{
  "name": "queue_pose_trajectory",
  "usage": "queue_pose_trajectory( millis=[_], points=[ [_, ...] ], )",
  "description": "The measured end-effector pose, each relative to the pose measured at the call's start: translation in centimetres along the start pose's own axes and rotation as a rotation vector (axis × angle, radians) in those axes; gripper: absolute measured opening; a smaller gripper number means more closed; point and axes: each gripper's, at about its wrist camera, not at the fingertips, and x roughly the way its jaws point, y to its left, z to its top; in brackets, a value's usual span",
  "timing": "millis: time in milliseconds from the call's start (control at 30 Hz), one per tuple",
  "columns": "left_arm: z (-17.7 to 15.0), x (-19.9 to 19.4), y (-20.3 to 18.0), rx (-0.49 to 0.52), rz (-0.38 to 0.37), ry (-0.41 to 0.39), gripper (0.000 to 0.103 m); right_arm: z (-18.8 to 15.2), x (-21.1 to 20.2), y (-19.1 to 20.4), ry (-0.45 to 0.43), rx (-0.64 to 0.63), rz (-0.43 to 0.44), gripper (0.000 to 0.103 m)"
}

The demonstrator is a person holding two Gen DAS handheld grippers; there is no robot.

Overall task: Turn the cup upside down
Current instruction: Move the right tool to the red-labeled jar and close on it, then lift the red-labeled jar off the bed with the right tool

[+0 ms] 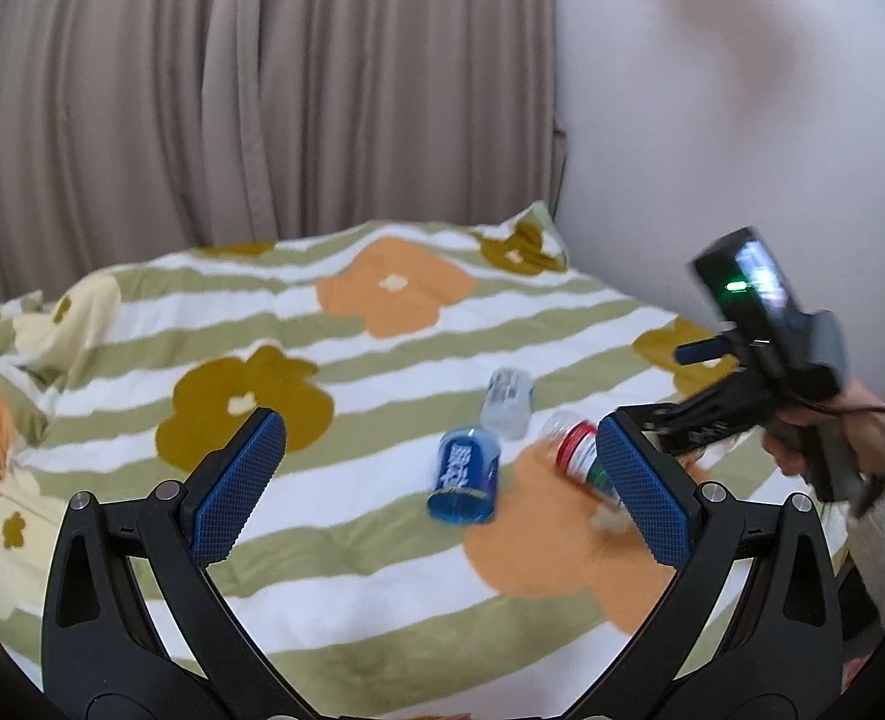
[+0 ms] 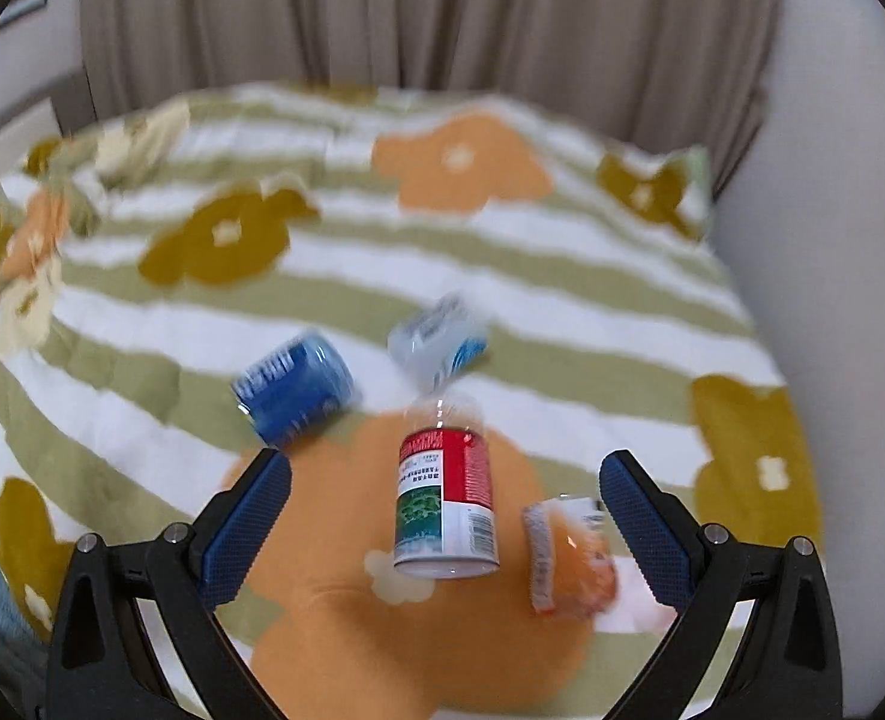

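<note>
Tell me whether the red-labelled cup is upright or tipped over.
Tipped over. The red-labelled cup lies on its side on the bedspread, between the open right gripper fingers, ungripped.

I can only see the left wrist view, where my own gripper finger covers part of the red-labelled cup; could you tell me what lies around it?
Observer: The right wrist view shows the whole red-labelled cup on its side on the bedspread, ahead of the open right gripper, untouched.
Operator: Is anything else near it?
Observer: Yes, an orange-tinted cup lies beside it, close to that gripper's right finger; I cannot make it out in your view.
</note>
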Motion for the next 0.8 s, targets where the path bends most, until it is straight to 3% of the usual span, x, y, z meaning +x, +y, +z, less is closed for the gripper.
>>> queue_pose_trajectory(
  millis=[167,400,500,567,800],
  points=[
    [-0.8,1.6,1.4,-0.019,0.006,0.046,0.103,0.7,6.5,-1.0,0.173,-0.029,0.02,0.102],
    [-2.3,2.8,3.0,-0.066,-0.004,0.097,0.103,1.1,11.7,-1.1,0.33,-0.075,0.024,0.09],
    [-3.0,3.0,3.4,-0.09,-0.011,0.115,0.103,0.9,12.9,-0.9,0.373,-0.075,0.025,0.076],
    [-3.3,3.0,3.6,-0.099,-0.017,0.121,0.103,0.8,13.3,-0.9,0.389,-0.06,0.029,0.059],
    [-3.1,2.2,4.0,-0.119,-0.033,0.102,0.103,1.2,11.3,-1.4,0.383,0.004,0.024,0.059]
  ],
)
